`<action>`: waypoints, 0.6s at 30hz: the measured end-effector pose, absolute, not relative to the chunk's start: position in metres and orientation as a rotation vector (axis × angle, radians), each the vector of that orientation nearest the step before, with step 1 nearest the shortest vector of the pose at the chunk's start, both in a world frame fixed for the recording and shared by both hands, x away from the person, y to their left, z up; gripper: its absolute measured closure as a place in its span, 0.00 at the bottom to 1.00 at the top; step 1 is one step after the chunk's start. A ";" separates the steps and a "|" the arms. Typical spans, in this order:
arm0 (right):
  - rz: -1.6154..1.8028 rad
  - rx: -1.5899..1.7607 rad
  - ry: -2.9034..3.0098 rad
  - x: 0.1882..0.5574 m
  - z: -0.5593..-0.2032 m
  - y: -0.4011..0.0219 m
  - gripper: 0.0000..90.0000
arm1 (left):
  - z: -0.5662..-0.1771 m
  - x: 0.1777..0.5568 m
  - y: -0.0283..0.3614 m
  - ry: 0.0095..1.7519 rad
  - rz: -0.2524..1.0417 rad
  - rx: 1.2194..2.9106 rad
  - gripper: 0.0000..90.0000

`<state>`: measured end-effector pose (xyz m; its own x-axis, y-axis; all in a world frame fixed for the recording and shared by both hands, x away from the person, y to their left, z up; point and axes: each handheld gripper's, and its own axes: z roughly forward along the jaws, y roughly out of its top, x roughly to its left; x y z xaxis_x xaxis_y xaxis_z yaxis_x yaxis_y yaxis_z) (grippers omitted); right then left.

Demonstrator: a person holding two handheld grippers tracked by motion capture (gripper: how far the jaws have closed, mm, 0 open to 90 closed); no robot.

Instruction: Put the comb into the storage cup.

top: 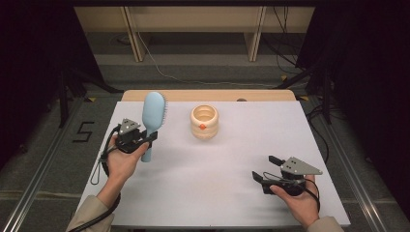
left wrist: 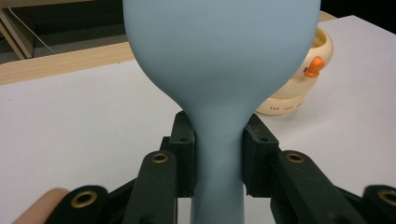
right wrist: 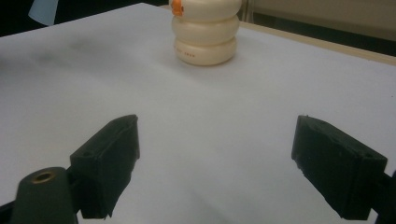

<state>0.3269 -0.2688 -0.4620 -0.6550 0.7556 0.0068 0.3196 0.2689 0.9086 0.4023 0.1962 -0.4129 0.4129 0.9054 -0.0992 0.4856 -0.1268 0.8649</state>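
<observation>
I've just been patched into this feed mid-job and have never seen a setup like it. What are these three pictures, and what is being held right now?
There is no robot arm here: a person at a table holds a hand-held gripper in each hand. The high view looks down from above the person's side. The other two pictures come from cameras riding on each gripper, looking along its black jaws.

The left gripper is shut on the narrow neck of a light blue hairbrush, with its head raised off the table and its bristles facing away from the gripper. The right gripper has its jaws wide open with nothing between them, and sits near the person's edge of the white table.

Standing on the table toward the far side is a cream ringed cup with a small orange duck bill on its side.
</observation>
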 end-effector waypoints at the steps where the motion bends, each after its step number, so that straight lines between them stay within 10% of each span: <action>1: 1.358 0.970 2.117 0.327 -0.462 -0.269 0.18 | -0.413 0.402 0.196 1.209 0.585 1.765 0.77; 18: 1.357 0.967 2.117 0.327 -0.462 -0.268 0.18 | -0.411 0.399 0.191 1.192 0.573 1.769 0.77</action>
<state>0.3268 -0.2684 -0.4622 -0.6569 0.7539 0.0038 0.3183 0.2728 0.9079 0.3987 0.1908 -0.4110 0.4282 0.8980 -0.1015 0.4810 -0.1314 0.8668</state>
